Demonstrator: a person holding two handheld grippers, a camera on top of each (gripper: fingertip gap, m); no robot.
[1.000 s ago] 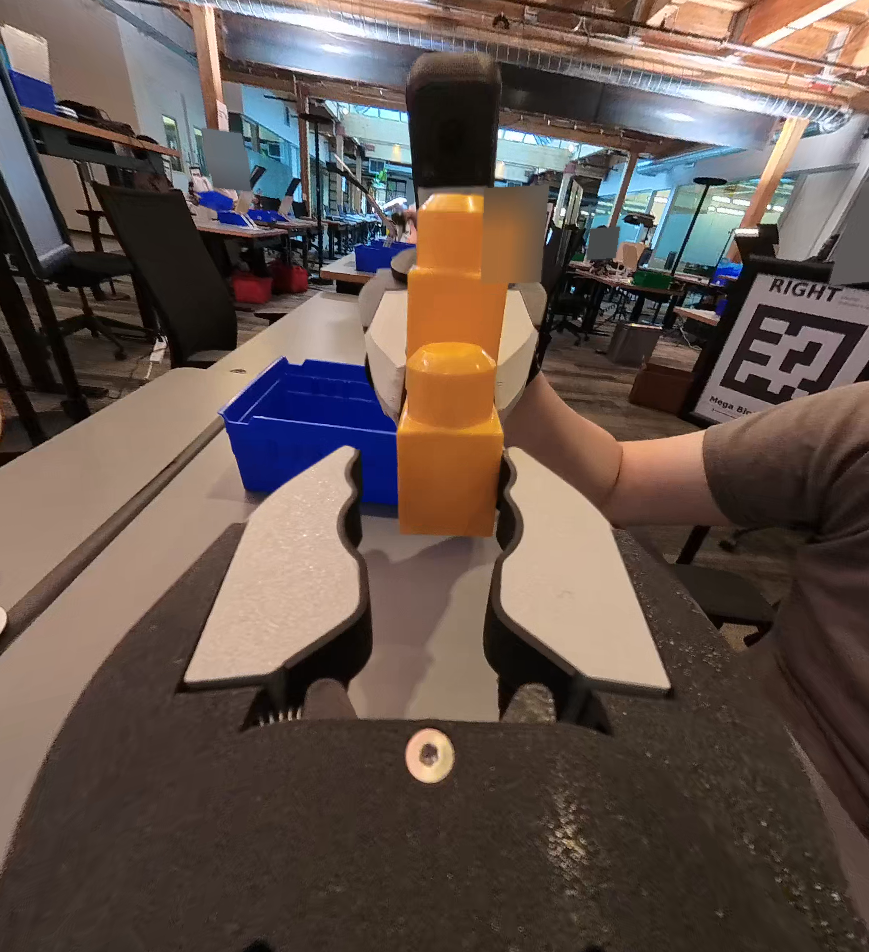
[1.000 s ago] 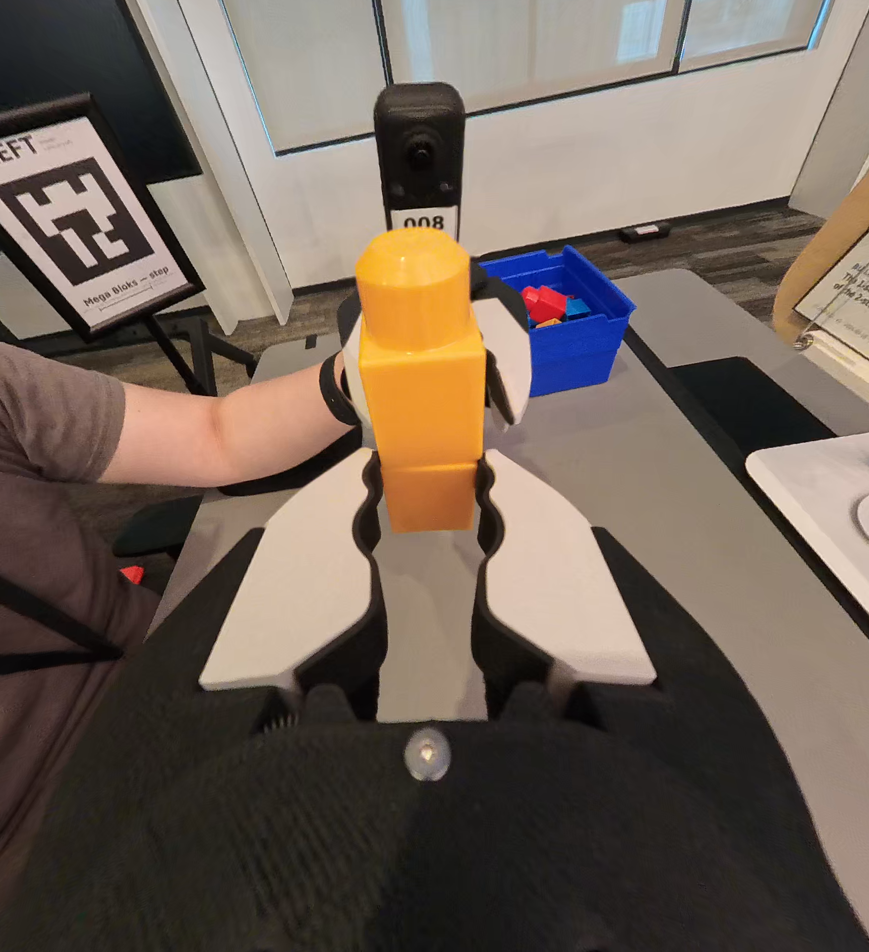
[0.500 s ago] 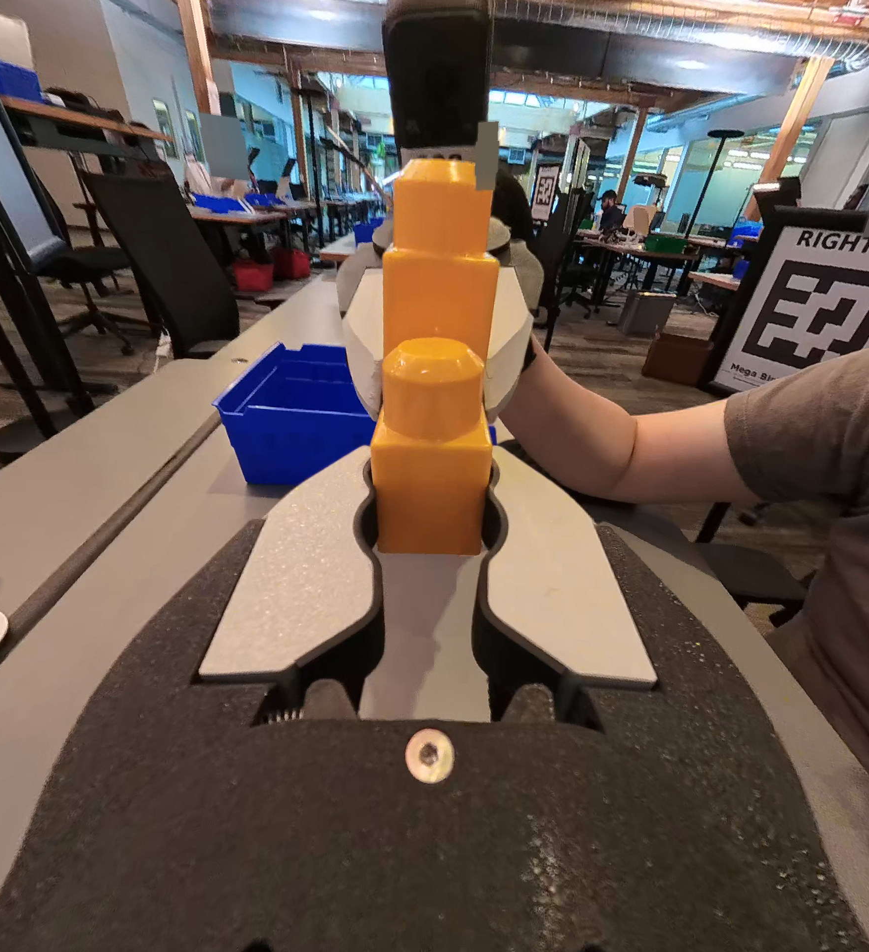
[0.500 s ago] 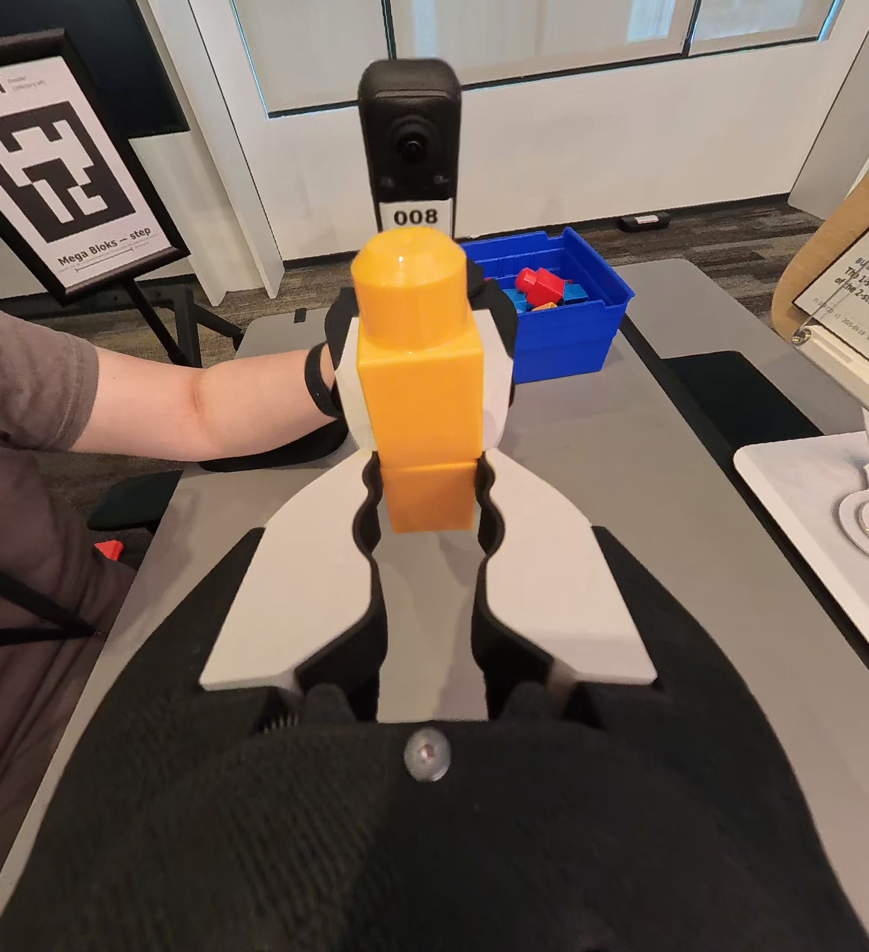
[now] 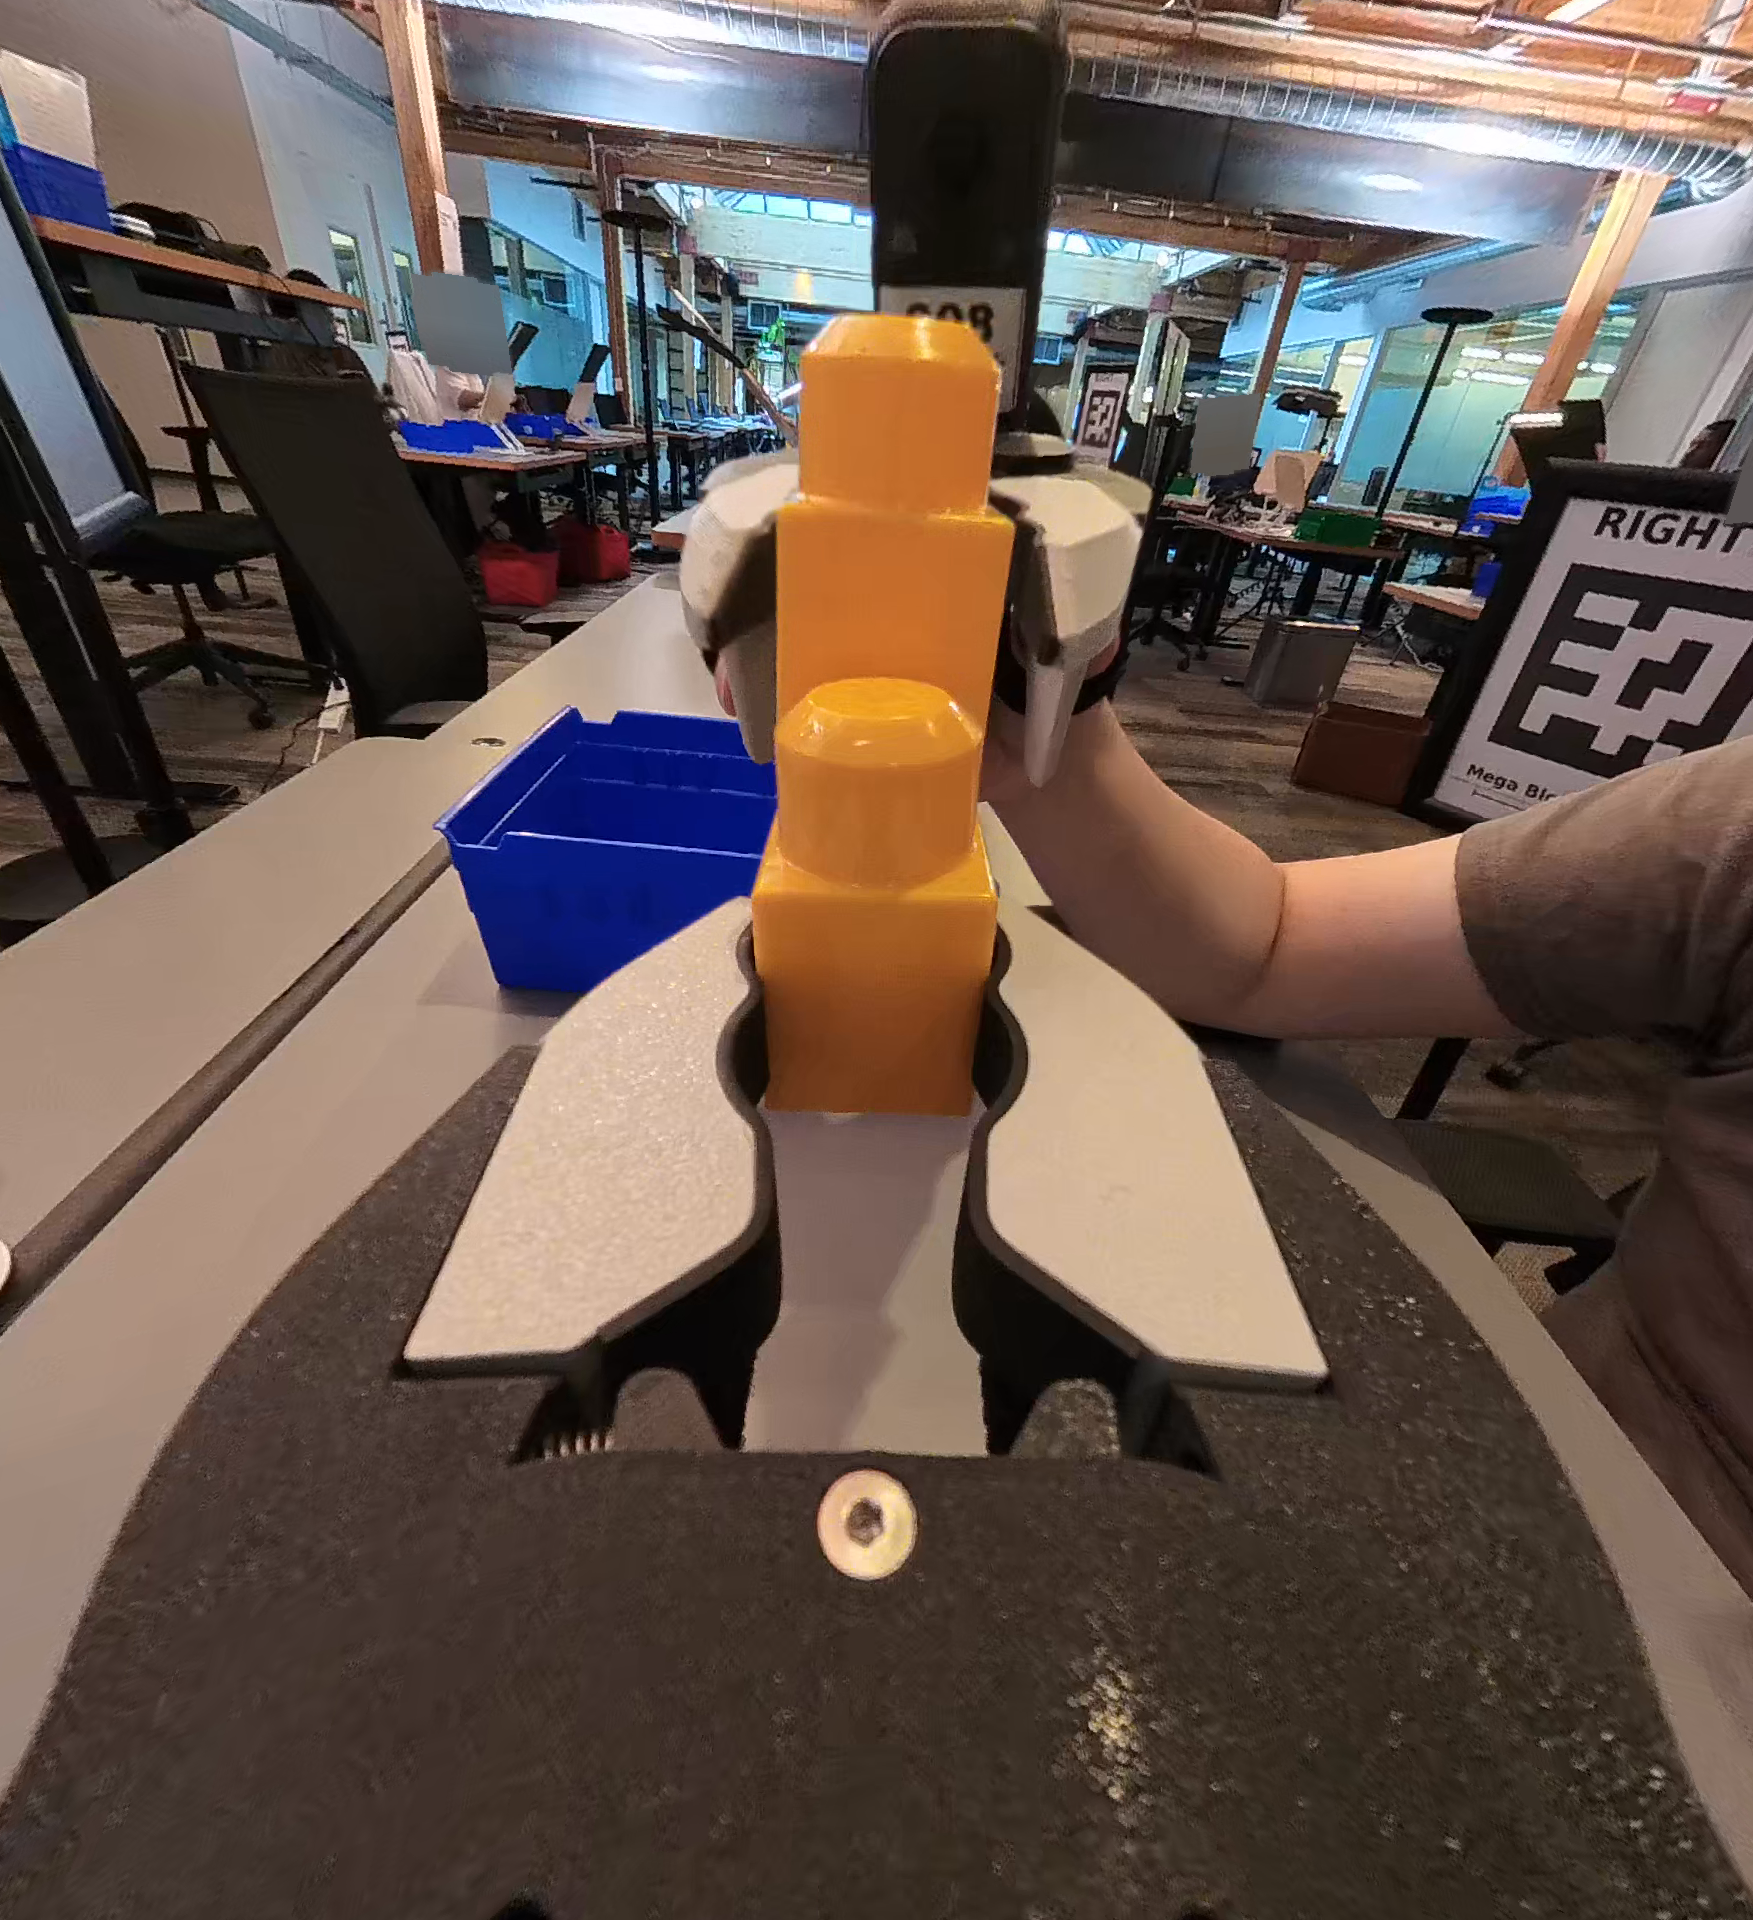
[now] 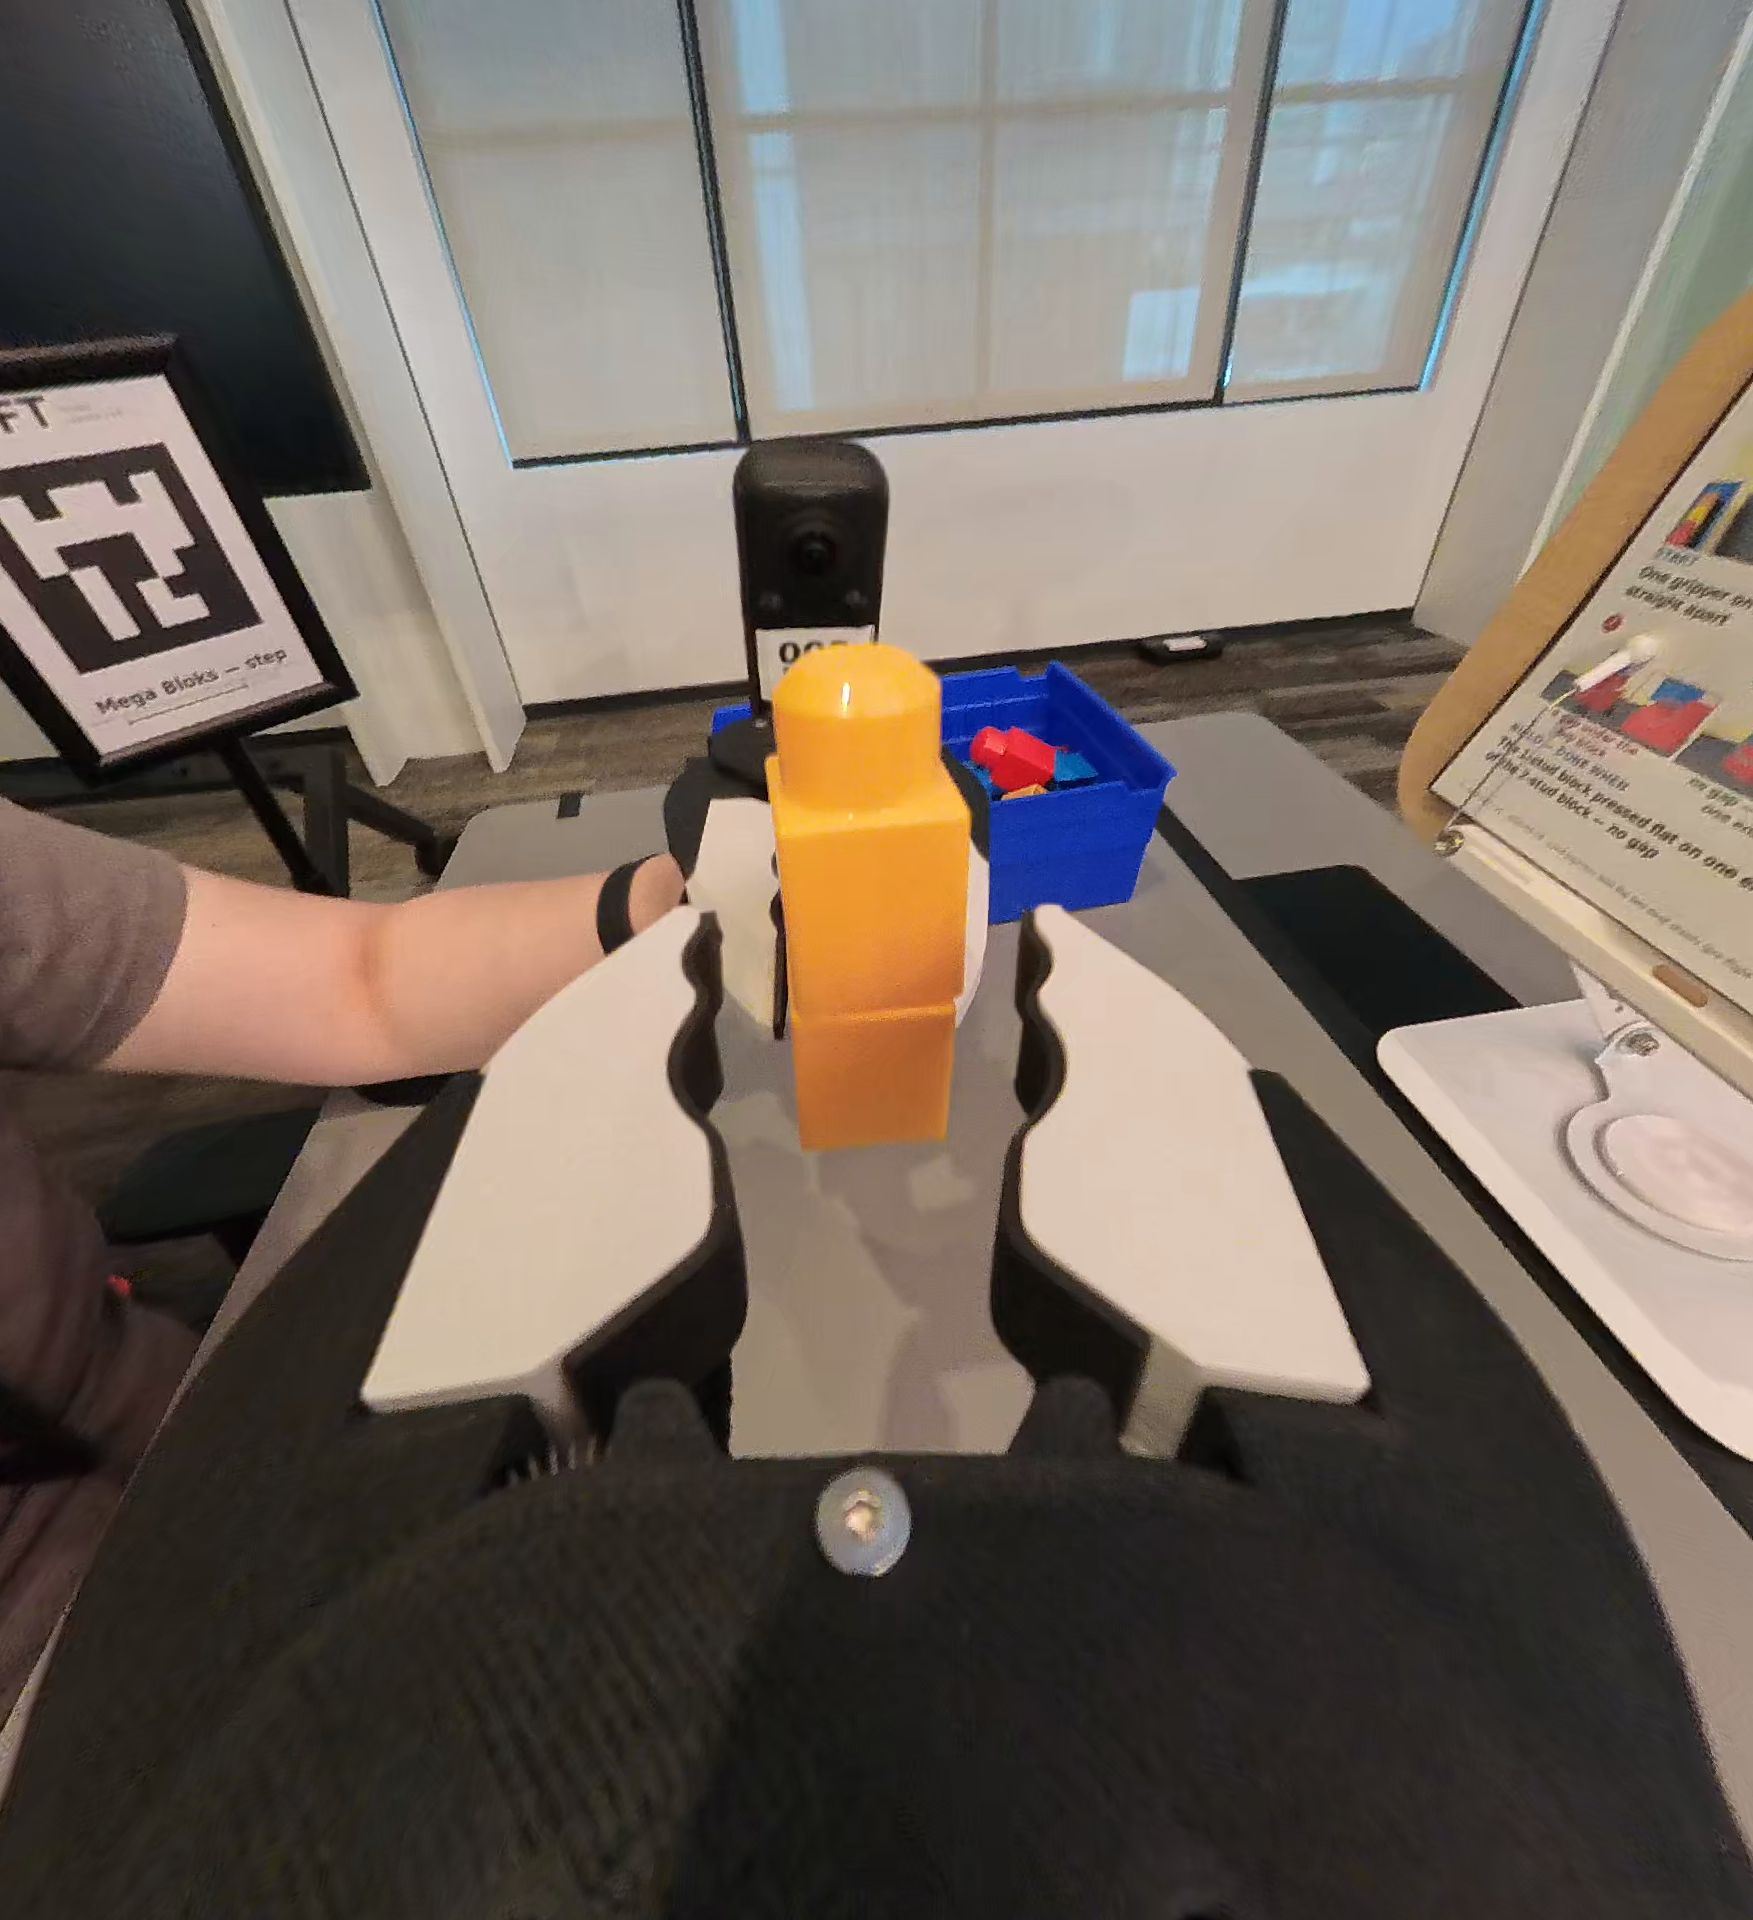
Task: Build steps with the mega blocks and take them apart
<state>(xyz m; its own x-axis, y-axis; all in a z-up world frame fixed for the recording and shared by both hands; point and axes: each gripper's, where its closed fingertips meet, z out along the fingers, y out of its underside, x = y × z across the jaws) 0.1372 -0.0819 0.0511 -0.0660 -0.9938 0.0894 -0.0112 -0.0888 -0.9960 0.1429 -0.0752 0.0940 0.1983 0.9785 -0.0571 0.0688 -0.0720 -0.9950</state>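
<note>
Your left gripper [image 5: 872, 997] had its jaws closed on the lower orange block [image 5: 872, 966], pressing its two side faces, with the block standing upright between the tips just above the grey table [image 5: 228, 1039]. That lower block reached forward as the near step of the orange mega blocks; behind it, the taller upper block [image 5: 895, 582] rose one level higher, its single stud on top.

From your right wrist view the same stack [image 6: 867, 904] stood upright and centred ahead of your right gripper [image 6: 867, 997]. Its jaws were spread apart, one tip on each side of the stack with grey table showing in the gaps, touching nothing. Your left gripper's white fingers [image 6: 732, 894] showed behind the stack, wrapped round its far side.

Just beyond the stack sat the blue bin [image 6: 1069, 831] on the table, holding red, blue and orange blocks [image 6: 1017, 758]. To the right of it, at the table's edge, a slanted instruction board [image 6: 1682, 727] leaned on a white base. Farther back, off the table, a framed marker sign [image 6: 113, 551] stood on a stand.
</note>
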